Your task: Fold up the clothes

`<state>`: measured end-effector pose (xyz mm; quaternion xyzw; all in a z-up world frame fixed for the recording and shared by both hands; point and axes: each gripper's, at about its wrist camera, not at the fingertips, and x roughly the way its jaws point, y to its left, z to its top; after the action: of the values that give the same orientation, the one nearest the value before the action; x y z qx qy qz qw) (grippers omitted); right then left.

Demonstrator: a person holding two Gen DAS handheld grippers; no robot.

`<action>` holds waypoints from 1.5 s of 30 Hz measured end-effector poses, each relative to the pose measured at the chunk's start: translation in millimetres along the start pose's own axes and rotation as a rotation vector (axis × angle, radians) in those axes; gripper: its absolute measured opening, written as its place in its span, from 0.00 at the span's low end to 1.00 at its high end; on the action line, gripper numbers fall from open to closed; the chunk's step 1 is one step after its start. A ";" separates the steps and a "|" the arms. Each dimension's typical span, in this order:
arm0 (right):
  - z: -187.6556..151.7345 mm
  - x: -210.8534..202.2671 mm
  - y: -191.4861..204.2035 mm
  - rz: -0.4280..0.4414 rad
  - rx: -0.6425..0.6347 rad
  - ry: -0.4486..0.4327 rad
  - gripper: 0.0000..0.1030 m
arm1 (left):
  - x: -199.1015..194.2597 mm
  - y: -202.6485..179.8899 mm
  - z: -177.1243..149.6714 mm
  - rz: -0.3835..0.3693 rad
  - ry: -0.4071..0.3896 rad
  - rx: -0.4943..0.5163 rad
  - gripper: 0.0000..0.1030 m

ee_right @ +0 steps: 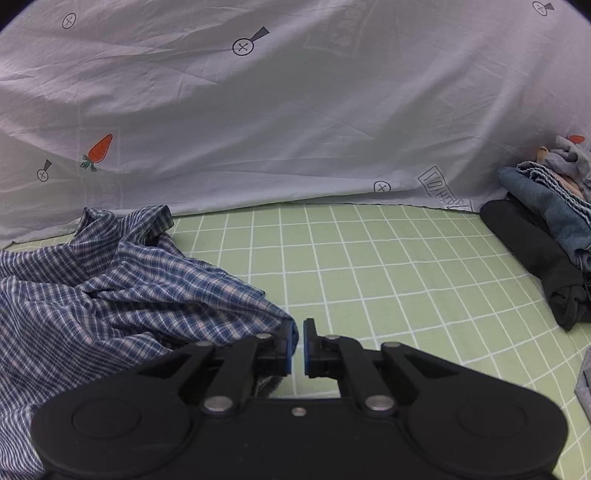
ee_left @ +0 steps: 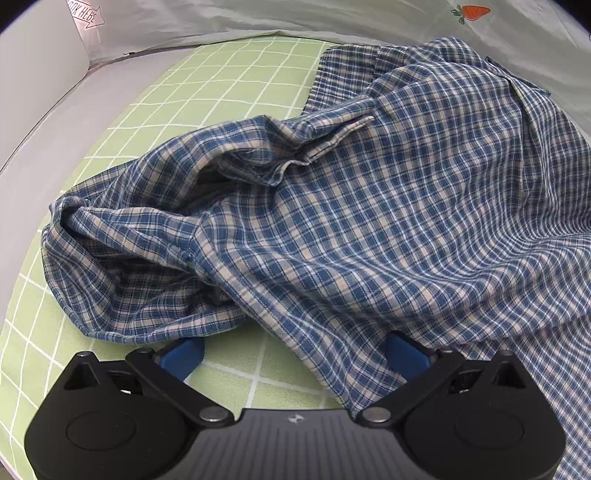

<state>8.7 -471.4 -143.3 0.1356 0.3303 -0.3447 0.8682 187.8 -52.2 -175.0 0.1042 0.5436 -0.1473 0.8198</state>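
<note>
Two grippers [ee_left: 295, 354] [ee_right: 297, 347], one plaid shirt [ee_left: 369, 221]

"look here" arrow label on pale sheet [ee_left: 83, 16]

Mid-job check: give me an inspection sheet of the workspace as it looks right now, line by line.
Surface: green grid-pattern sheet, flat where bare.
Job's things: blue plaid shirt, crumpled and unfolded, one sleeve bunched toward the left.
Clutter: pile of clothes at the right edge, a dark garment lowest; grey fabric at the frame edge.
Grippers: left tool open, shirt hem lying between its fingers; right tool nearly closed, gap looks empty, shirt edge touching its left finger.
Cables: nothing seen.
Surroundings: pale backdrop cloth printed with carrots and signs.
</note>
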 end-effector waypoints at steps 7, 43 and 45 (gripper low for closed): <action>-44.5 -18.8 -5.2 -0.009 0.030 0.044 1.00 | -9.4 -20.8 -9.0 0.014 0.056 -0.035 1.00; -188.5 -129.1 165.2 0.159 -0.369 0.129 1.00 | -52.6 9.2 -79.7 0.105 -0.025 0.200 1.00; -200.5 -133.1 185.9 0.247 -0.380 0.153 1.00 | -54.5 26.1 -80.6 0.101 -0.025 0.168 1.00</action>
<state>-32.1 -176.0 -202.5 0.0351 0.4348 -0.1564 0.8862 107.7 5.9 -155.7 0.1978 0.5131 -0.1520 0.8213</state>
